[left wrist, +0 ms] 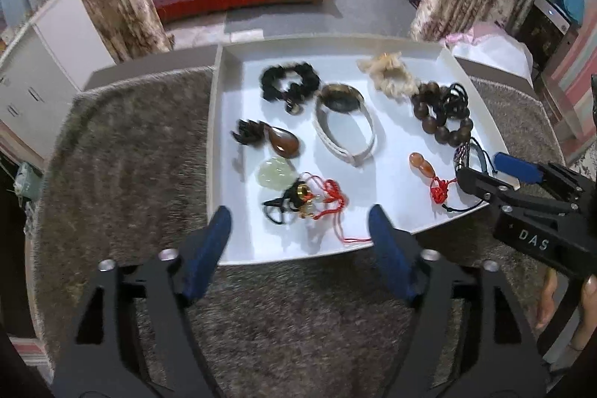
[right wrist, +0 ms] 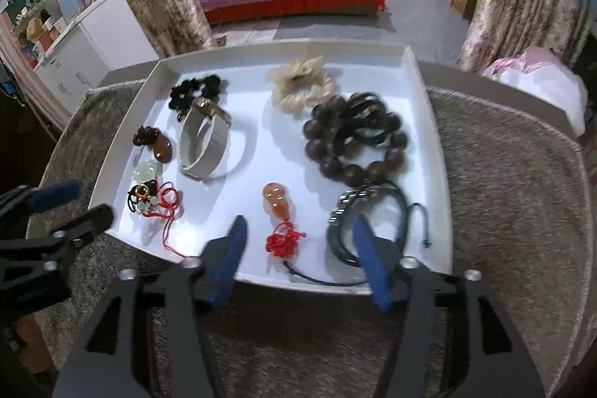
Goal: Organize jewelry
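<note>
While both hand-held tools hang over the near rim of the white tray, neither grips anything: the left gripper stands wide above the tangle of red cord and gold charm, and the right gripper stands wide too, its blue pads either side of the orange gourd pendant and partly in front of the coiled dark cord bracelets.

By my reckoning the sorting is nearly done: every piece I can see lies inside the tray, spaced in loose rows, with nothing on the grey rug around it. Further back lie the pale jade piece, the brown teardrop pendant, the white-strapped watch and the wooden bead bracelet; farthest, a black scrunchie and a cream one.

Black hair ties sit tangled on the beads, so their count is unclear. Motion blur smears the left-side pieces, and the right gripper covers the tray's near corner in the left view.
</note>
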Demonstrator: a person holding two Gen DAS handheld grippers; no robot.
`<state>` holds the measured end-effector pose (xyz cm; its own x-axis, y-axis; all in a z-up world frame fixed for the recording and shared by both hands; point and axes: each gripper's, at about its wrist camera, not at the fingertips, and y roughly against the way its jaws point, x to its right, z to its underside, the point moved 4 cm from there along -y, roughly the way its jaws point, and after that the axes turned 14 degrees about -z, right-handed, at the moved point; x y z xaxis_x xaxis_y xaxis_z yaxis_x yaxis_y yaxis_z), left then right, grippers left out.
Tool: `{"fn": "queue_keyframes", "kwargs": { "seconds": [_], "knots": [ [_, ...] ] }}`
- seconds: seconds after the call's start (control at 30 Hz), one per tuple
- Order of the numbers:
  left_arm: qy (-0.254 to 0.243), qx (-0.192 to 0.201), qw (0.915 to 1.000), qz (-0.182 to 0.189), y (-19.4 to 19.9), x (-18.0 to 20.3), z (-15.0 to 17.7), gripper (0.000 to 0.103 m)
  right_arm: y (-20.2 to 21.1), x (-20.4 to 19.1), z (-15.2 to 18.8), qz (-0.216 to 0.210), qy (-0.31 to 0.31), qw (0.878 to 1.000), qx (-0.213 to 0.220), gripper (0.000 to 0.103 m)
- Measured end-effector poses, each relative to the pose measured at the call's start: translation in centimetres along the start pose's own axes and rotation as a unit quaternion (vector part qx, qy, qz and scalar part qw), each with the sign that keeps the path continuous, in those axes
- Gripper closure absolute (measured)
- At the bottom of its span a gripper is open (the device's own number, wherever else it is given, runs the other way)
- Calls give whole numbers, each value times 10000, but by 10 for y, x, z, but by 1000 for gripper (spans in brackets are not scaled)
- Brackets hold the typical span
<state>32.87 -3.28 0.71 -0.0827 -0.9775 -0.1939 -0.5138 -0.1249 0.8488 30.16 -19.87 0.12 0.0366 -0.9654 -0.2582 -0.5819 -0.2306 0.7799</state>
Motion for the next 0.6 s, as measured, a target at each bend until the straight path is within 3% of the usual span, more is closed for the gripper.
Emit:
{"fn": "queue_keyframes", "kwargs": {
  "seconds": [0.07,0.17,0.23,0.27,0.47,0.6],
  "knots": [
    [80,118,9999,-53,8,-9,5,17,9,-1,3,92,33,9999,121,25],
    [167,313,9992,-171,20,-24,16,11,24,-4,12,241,107,9993,274,23],
    [208,504,9981,-279,31,-32,26,5,35,-6,18,340,128,9986,396,15],
    [236,614,9973,-330,38,-36,30,4,41,-7,22,361,135,9981,482,10],
    [405,1124,9925,-249,79,-46,55,3,73,-19,48,419,148,9956,827,6],
    [472,1418,9876,-477,101,-47,71,3,93,-27,64,493,111,9922,1142,4]
  ]
}}
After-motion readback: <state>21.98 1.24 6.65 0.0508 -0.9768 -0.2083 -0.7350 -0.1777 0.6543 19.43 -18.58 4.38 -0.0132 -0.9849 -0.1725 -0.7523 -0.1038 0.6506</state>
